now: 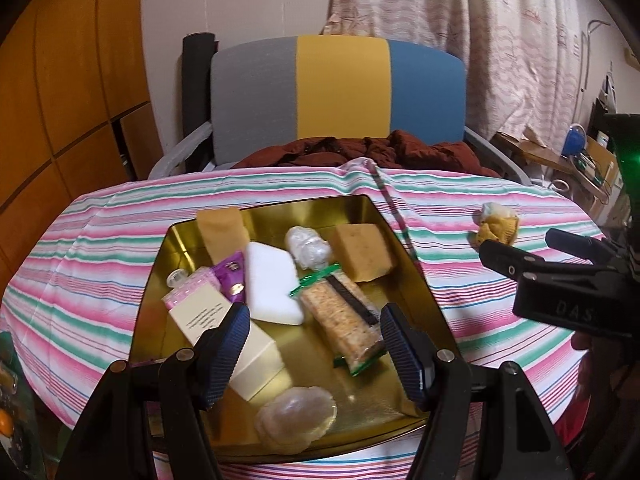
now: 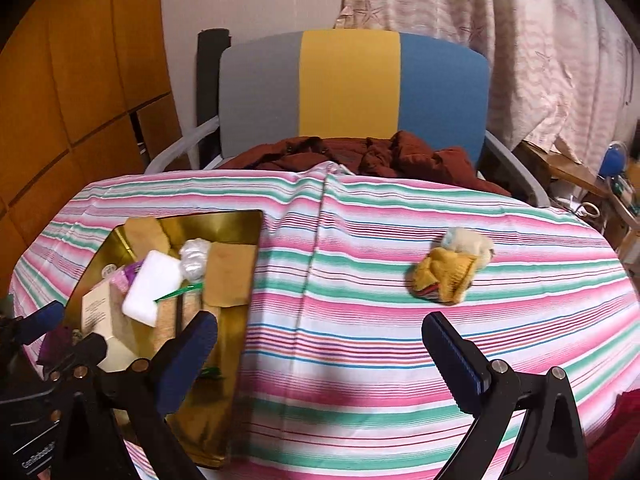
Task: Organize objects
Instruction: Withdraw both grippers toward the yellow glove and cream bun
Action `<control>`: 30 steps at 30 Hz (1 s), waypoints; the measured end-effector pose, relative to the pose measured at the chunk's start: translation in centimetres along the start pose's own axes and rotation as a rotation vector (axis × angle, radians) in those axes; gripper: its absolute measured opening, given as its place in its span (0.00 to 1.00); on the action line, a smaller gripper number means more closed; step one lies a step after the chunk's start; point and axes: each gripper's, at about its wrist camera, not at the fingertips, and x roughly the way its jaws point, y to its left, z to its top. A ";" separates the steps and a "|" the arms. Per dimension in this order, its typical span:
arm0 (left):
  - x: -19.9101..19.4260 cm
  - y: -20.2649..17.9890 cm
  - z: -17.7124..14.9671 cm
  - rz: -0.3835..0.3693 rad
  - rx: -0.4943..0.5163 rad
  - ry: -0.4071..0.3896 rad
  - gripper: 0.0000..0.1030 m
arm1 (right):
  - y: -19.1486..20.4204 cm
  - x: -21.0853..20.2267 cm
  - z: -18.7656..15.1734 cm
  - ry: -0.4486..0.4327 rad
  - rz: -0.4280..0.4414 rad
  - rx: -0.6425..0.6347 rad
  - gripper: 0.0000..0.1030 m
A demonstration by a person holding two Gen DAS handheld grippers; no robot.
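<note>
A gold tin tray [image 1: 372, 384] lies on the striped cloth and holds several items: two tan soap bars [image 1: 364, 252], a white sponge [image 1: 272, 288], a wrapped snack bar [image 1: 344, 320], a cream box [image 1: 240, 344], a purple sachet [image 1: 232, 280] and a translucent scalloped dish [image 1: 296, 416]. My left gripper [image 1: 314, 346] hovers open over the tray's near half, its left finger over the cream box. A yellow and white cloth bundle [image 2: 448, 272] lies alone on the cloth to the right. My right gripper [image 2: 320, 356] is open, short of the bundle and to its left, with nothing between its fingers.
A chair with a grey, yellow and blue back [image 2: 352, 88] stands behind the table, with a dark red garment [image 2: 400, 156] on its seat. A wooden cabinet [image 1: 60, 80] is at the left and curtains [image 2: 520, 40] at the right. The tablecloth [image 2: 360, 320] has a raised fold.
</note>
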 end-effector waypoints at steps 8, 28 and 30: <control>0.2 -2.0 0.8 -0.026 0.045 -0.008 0.67 | -3.4 0.0 1.2 -0.015 -0.064 -0.002 1.00; 2.5 -8.3 3.1 -0.100 0.161 0.015 0.68 | -15.5 3.4 4.9 -0.078 -0.192 0.058 1.00; 2.8 -9.1 3.4 -0.110 0.177 0.019 0.68 | -16.9 4.2 4.4 -0.068 -0.176 0.108 1.00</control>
